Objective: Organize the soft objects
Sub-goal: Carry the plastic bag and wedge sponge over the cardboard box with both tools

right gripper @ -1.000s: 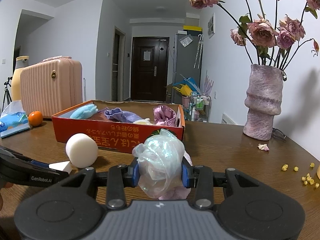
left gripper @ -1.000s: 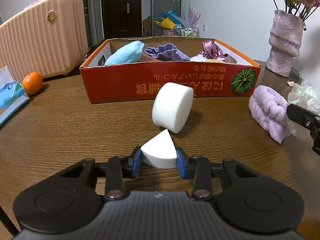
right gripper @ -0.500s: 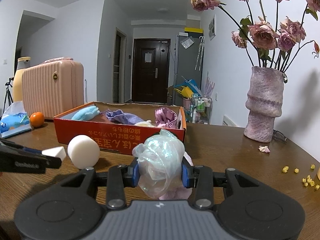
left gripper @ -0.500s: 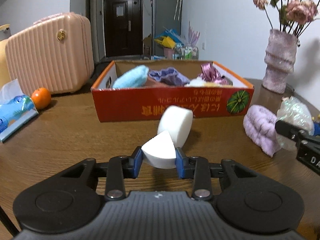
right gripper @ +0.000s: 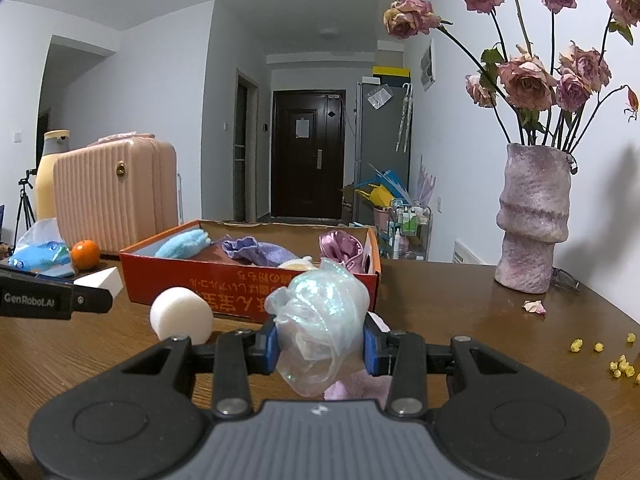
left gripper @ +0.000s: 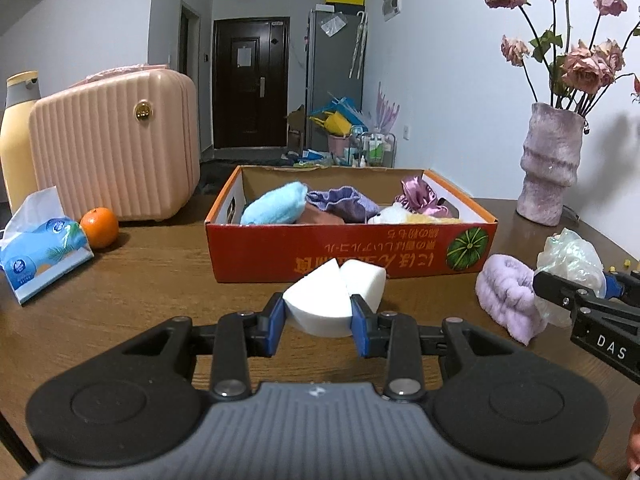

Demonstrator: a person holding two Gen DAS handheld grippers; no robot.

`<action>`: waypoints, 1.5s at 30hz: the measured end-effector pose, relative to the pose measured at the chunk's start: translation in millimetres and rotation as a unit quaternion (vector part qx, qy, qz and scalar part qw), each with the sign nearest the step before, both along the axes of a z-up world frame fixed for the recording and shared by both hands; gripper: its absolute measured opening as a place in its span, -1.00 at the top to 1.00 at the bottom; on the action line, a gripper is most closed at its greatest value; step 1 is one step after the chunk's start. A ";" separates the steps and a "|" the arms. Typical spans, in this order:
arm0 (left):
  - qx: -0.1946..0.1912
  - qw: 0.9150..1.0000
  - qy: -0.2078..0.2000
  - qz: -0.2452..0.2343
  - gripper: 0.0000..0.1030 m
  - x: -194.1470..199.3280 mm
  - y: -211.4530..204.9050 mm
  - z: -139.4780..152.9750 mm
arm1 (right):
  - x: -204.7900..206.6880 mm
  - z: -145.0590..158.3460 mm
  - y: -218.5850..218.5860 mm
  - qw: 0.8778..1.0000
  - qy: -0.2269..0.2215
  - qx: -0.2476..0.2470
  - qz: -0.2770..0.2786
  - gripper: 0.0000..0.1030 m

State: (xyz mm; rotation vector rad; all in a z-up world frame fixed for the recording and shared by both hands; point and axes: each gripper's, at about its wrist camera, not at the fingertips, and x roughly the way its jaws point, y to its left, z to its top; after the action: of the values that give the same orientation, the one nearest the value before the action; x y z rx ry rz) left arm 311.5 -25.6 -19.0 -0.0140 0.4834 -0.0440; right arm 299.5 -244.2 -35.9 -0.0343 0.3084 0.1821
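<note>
My left gripper (left gripper: pixel 319 318) is shut on a white wedge sponge (left gripper: pixel 316 300) and holds it above the table, in front of the red cardboard box (left gripper: pixel 348 246). A white round sponge (left gripper: pixel 366 278) lies on the table just behind it, also in the right wrist view (right gripper: pixel 182 314). My right gripper (right gripper: pixel 320 346) is shut on an iridescent plastic cap (right gripper: pixel 320 312), held over a lilac fluffy cloth (left gripper: pixel 506 296). The box (right gripper: pixel 224 276) holds a blue cloth (left gripper: pixel 276 202), a purple cloth and a pink satin scrunchie (left gripper: pixel 420 196).
A pink suitcase (left gripper: pixel 116 148), an orange (left gripper: pixel 99 227) and a tissue pack (left gripper: pixel 38 256) stand at the left. A vase of dried roses (right gripper: pixel 534 220) stands at the right back. Yellow crumbs (right gripper: pixel 608 356) and a petal lie on the table's right side.
My left gripper has lifted the wedge sponge off the table and risen. The right gripper has risen slightly with the plastic cap still held.
</note>
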 end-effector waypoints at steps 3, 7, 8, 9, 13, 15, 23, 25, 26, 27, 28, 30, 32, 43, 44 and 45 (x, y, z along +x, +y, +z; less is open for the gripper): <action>0.000 1.000 -0.004 -0.001 0.32 -0.9 -0.1 1.7 | -1.6 0.9 1.0 1.000 -0.006 0.002 0.000 0.26; -0.001 1.000 -0.009 -0.001 0.32 -0.8 -0.6 4.0 | -1.0 2.6 2.2 1.000 -0.011 0.006 -0.001 0.26; -0.001 1.000 -0.012 -0.001 0.32 -0.5 -0.6 4.9 | -0.3 3.1 2.8 1.000 -0.012 0.009 -0.002 0.25; -0.001 1.000 -0.014 -0.001 0.32 -0.1 -0.7 5.9 | 0.6 3.9 3.5 1.000 -0.013 0.012 -0.002 0.26; -0.001 1.000 -0.023 0.004 0.32 1.2 -0.2 8.8 | 4.9 6.7 11.6 1.000 -0.021 0.018 -0.002 0.26; -0.001 1.000 -0.027 0.007 0.32 3.3 0.3 9.9 | 8.8 7.9 16.0 1.000 -0.024 0.020 -0.003 0.26; -0.014 0.999 -0.037 0.020 0.32 19.0 4.4 17.8 | 25.7 13.6 28.9 0.999 -0.032 0.037 -0.010 0.25; -0.018 0.999 -0.041 0.022 0.32 23.3 5.5 19.8 | 30.6 14.9 30.8 0.999 -0.033 0.041 -0.012 0.26; -0.019 0.999 -0.043 0.023 0.32 26.0 5.8 21.0 | 33.0 15.4 31.8 0.998 -0.035 0.043 -0.014 0.26; -0.020 0.999 -0.045 0.023 0.32 27.3 6.1 21.8 | 35.1 15.5 32.3 0.998 -0.035 0.044 -0.015 0.26; -0.022 0.998 -0.047 0.024 0.32 29.9 6.4 22.9 | 37.5 15.8 33.2 0.998 -0.035 0.046 -0.015 0.26; -0.025 0.998 -0.048 0.025 0.32 34.4 6.9 24.2 | 42.3 16.4 35.5 0.998 -0.036 0.048 -0.017 0.26; -0.030 0.998 -0.050 0.026 0.32 40.2 8.2 25.7 | 48.0 16.7 38.1 0.998 -0.037 0.050 -0.018 0.26; -0.042 0.997 -0.059 0.029 0.32 72.1 9.5 30.9 | 80.3 17.0 53.8 0.998 -0.038 0.054 -0.020 0.26; -0.043 0.997 -0.059 0.030 0.32 76.1 9.7 31.1 | 84.1 16.9 55.2 0.998 -0.038 0.054 -0.020 0.26; -0.044 0.997 -0.059 0.030 0.32 79.3 9.8 31.1 | 87.4 16.8 56.4 0.998 -0.037 0.054 -0.020 0.25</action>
State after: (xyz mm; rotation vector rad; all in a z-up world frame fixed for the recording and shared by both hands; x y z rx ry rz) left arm 390.7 -15.8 12.1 -0.1109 0.3617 -0.0062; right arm 386.8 -187.8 -19.1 0.0722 0.2240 0.1572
